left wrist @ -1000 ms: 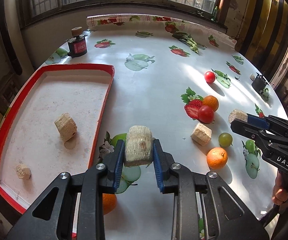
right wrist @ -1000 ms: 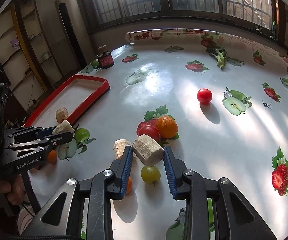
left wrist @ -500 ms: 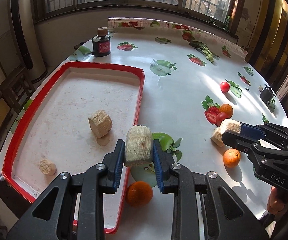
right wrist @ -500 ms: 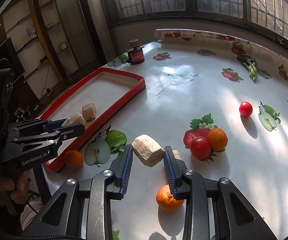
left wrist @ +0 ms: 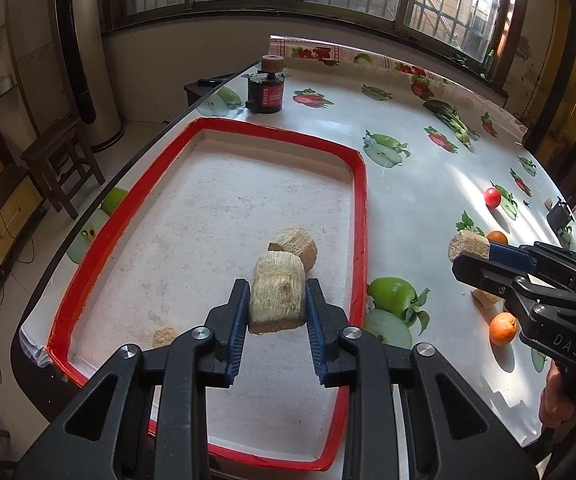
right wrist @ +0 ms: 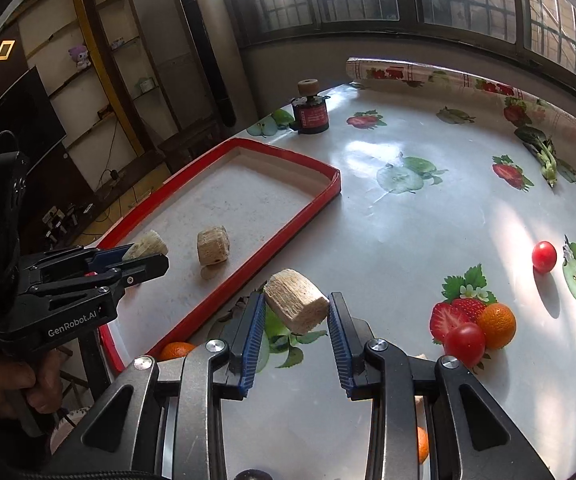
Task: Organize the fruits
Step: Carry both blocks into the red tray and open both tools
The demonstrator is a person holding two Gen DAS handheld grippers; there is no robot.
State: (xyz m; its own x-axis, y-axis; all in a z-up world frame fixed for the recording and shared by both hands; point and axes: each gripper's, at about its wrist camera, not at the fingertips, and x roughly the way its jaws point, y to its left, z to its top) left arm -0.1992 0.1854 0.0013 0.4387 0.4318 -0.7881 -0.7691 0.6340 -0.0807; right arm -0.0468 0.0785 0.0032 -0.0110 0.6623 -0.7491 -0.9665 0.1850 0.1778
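Beige fibrous chunk [left wrist: 276, 292] pinched in left gripper [left wrist: 276, 322] above red-rimmed tray [left wrist: 361, 216]; right gripper [right wrist: 296, 330] pinching second chunk [right wrist: 295, 306]. Next: lower, release.

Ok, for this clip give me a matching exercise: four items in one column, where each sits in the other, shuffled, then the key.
Items
1. red tomato
2. black jar with red label
3. loose tan chunk
4. tan chunk with its end face toward the camera

Places
A. inside the red-rimmed tray
B. held in the left gripper
C. alone on the tablecloth, next to a printed apple half
D. past the tray's far end, near the table edge

Pairs: 1-C, 2-D, 3-A, 4-B
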